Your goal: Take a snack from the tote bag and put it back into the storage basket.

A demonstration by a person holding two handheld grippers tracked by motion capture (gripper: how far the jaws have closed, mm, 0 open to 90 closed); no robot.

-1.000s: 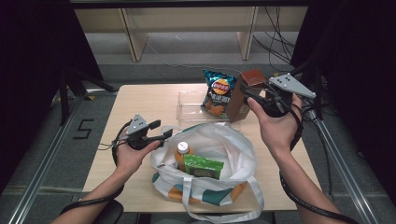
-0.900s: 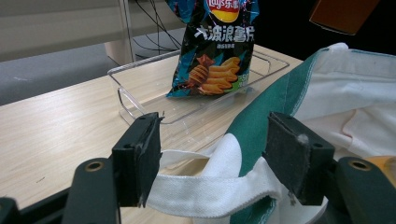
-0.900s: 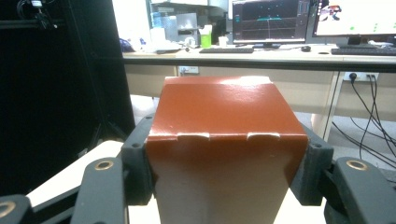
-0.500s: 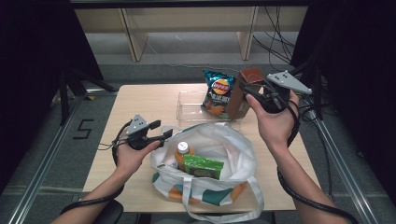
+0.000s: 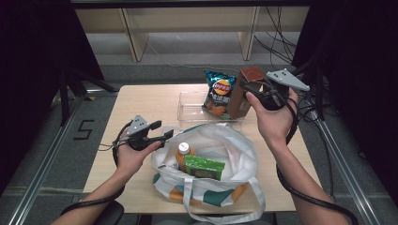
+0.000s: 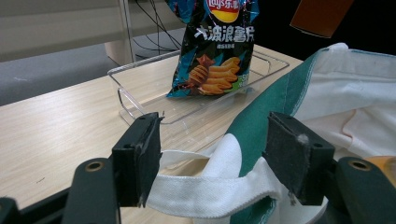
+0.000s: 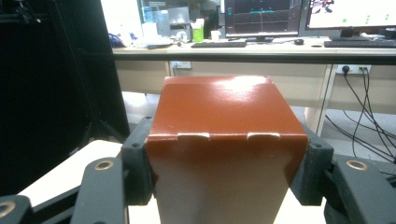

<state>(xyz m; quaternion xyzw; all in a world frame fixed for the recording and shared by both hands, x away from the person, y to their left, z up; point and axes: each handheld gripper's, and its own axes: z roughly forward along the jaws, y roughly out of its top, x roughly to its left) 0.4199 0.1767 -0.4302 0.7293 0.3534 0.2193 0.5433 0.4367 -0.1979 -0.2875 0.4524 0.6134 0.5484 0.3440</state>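
Observation:
My right gripper (image 5: 251, 89) is shut on a brown carton (image 5: 240, 98), held in the air over the right end of a clear plastic tray (image 5: 187, 108). In the right gripper view both pads press the carton (image 7: 224, 140) at its sides, the gripper (image 7: 224, 163) pointing level. A blue chips bag (image 5: 218, 91) stands in the tray beside the carton. My left gripper (image 5: 166, 133) is open at the left rim of a white and green tote bag (image 5: 234, 150). In the left gripper view the bag's white strap (image 6: 210, 191) lies loose between the gripper's (image 6: 217, 163) spread jaws.
Inside the tote are an orange bottle with a white cap (image 5: 183, 152) and a green box (image 5: 204, 166). The wooden table (image 5: 141, 103) has bare room at its left and back. The chips bag (image 6: 215, 51) and tray (image 6: 140, 88) lie beyond the tote (image 6: 336, 98).
The right hand has drifted slightly left with the carton. The left hand has stayed put at the bag's rim.

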